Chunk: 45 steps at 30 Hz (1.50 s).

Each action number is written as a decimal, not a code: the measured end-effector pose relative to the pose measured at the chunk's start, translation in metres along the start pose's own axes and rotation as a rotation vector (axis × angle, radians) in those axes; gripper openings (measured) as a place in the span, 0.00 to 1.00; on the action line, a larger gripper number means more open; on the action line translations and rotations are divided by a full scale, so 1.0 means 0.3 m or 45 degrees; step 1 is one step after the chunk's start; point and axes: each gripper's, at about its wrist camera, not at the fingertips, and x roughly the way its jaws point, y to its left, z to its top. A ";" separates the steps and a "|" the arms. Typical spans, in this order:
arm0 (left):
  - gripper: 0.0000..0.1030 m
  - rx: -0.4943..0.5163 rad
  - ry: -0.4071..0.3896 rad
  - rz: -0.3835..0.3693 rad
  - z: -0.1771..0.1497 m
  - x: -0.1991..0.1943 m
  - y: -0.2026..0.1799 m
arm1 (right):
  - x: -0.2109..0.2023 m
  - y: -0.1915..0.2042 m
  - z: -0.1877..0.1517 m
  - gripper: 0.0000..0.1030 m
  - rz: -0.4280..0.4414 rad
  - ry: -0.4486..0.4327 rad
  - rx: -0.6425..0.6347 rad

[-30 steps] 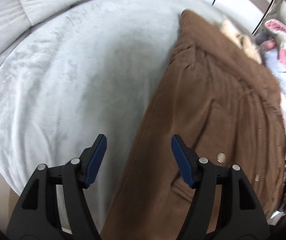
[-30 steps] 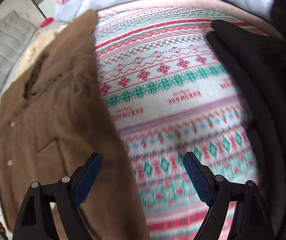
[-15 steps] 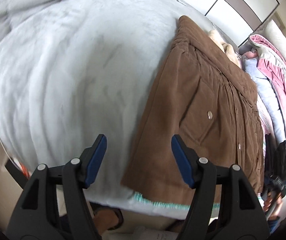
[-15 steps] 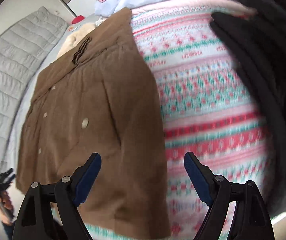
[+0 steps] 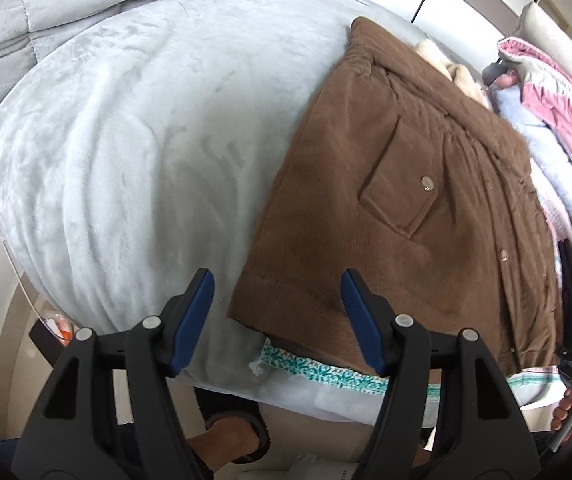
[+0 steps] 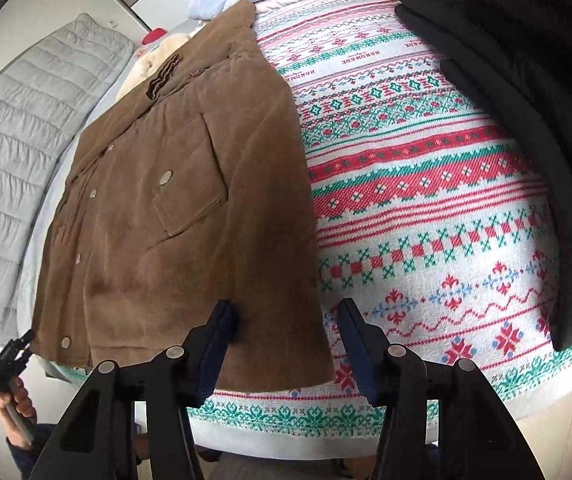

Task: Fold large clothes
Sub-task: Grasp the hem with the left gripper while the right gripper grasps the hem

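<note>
Meanwhile both grippers pulled back to bed edge since a second ago; left gripper (image 5: pixel 278 312) and right gripper (image 6: pixel 286 340) wide open, empty. Brown coat (image 5: pixel 397 208) flat, sides folded in (hem nearest), straddling grey blanket (image 5: pixel 126 152) and patterned blanket (image 6: pixel 425 200). Likely hem fold next.

Bed cover: a pale grey plush blanket (image 5: pixel 126 152) is spread over the left part.
Patterned cover: a red and green knitted blanket (image 6: pixel 425 200) lies on the right part.
On top: brown coat (image 6: pixel 174 208) lies flat across both; black clothes (image 6: pixel 525 120) lie on the knitted blanket.
</note>
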 end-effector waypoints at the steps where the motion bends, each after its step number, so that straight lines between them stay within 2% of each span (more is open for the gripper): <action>1: 0.65 0.008 0.004 0.002 -0.001 0.007 -0.006 | -0.002 0.002 -0.003 0.53 -0.003 -0.004 -0.004; 3: 0.64 0.015 0.010 0.008 -0.003 0.016 -0.010 | -0.002 0.011 -0.011 0.53 -0.008 -0.012 -0.009; 11: 0.45 0.037 0.024 -0.007 -0.007 0.028 -0.032 | -0.007 0.033 -0.034 0.51 0.032 -0.045 -0.042; 13: 0.36 0.046 0.021 -0.008 -0.011 0.028 -0.040 | -0.007 0.041 -0.037 0.50 0.047 -0.056 -0.050; 19: 0.27 0.053 -0.003 -0.018 -0.019 0.024 -0.056 | -0.001 0.049 -0.034 0.48 0.093 -0.068 -0.008; 21: 0.27 0.062 -0.006 -0.010 -0.018 0.025 -0.062 | -0.007 0.050 -0.031 0.44 0.103 -0.081 -0.009; 28: 0.29 0.023 0.012 -0.028 -0.011 0.046 -0.058 | 0.022 0.055 -0.027 0.44 0.077 -0.060 0.000; 29: 0.29 0.054 0.008 -0.011 -0.011 0.046 -0.069 | 0.023 0.058 -0.029 0.45 0.074 -0.063 0.000; 31: 0.21 0.098 -0.009 0.017 -0.017 0.040 -0.087 | 0.028 0.070 -0.033 0.46 0.047 -0.072 -0.011; 35: 0.19 0.104 -0.077 0.046 -0.004 -0.006 -0.099 | 0.036 0.116 -0.043 0.46 -0.046 -0.094 -0.072; 39: 0.20 0.110 -0.112 0.035 0.007 -0.024 -0.114 | 0.044 0.133 -0.048 0.46 -0.082 -0.108 -0.087; 45: 0.27 0.002 -0.057 -0.070 0.020 0.029 -0.103 | 0.050 0.132 -0.047 0.46 -0.089 -0.131 -0.085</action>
